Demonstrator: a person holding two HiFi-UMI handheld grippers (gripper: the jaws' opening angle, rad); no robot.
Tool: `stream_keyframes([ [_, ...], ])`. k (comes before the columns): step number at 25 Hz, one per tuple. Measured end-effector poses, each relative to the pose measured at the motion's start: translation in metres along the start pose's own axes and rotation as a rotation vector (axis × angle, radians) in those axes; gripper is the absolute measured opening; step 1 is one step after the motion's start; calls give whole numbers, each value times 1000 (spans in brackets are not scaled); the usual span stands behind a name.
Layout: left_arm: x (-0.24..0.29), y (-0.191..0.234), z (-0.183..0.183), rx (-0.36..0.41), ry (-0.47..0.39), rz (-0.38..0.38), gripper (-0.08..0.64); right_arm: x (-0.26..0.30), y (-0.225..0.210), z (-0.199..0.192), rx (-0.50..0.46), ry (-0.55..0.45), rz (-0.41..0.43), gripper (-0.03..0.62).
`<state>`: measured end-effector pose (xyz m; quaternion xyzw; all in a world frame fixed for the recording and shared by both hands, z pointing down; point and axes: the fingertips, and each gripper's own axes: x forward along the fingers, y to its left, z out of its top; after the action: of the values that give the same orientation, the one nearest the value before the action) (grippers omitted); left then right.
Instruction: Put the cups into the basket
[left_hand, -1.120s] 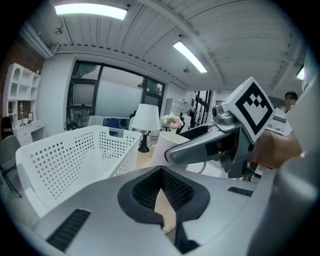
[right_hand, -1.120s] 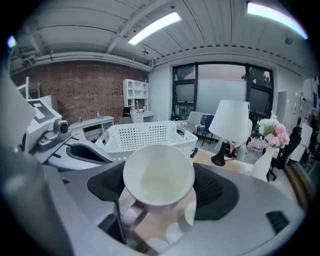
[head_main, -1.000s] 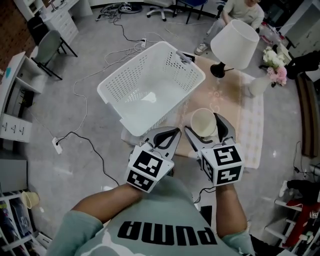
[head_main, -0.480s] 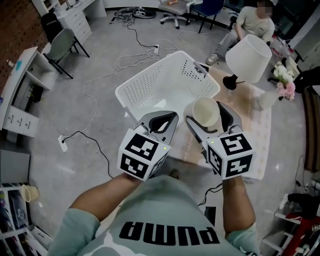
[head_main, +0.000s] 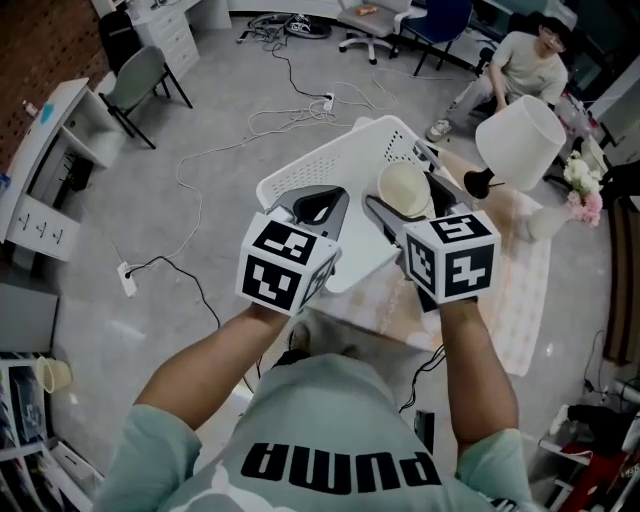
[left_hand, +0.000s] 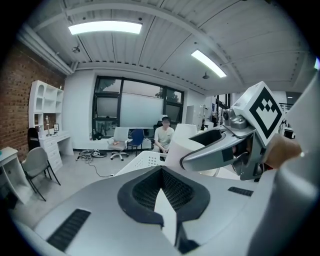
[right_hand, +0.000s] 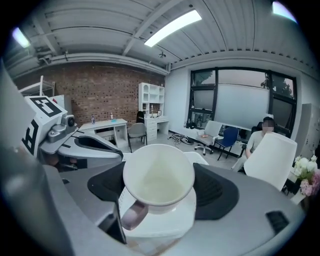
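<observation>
while clamped in the right gripper (right_hand: 159, 197), the cup (right_hand: 159, 181) hangs over the basket (head_main: 300, 185)

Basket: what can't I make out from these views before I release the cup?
- Floor of the white perforated plastic basket, head view: covered by the left tongs and right tongs, so any cups already inside cannot be told.
- Same floor, right gripper view: blocked by the cream ceramic cup held in the right tongs.
- Left gripper view: only a strip of basket wall shows past the shut left tongs.
</observation>
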<state>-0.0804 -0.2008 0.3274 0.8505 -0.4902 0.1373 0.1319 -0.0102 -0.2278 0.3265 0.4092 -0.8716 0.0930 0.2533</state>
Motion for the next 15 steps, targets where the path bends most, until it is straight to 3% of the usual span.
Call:
stream_keyframes([
  [7, 26, 24, 0, -26, 17, -12, 3, 57, -15, -13, 95, 73, -26, 387],
  [15, 56, 45, -3, -54, 35, -36, 3, 108, -52, -30, 141, 117, -147, 387],
])
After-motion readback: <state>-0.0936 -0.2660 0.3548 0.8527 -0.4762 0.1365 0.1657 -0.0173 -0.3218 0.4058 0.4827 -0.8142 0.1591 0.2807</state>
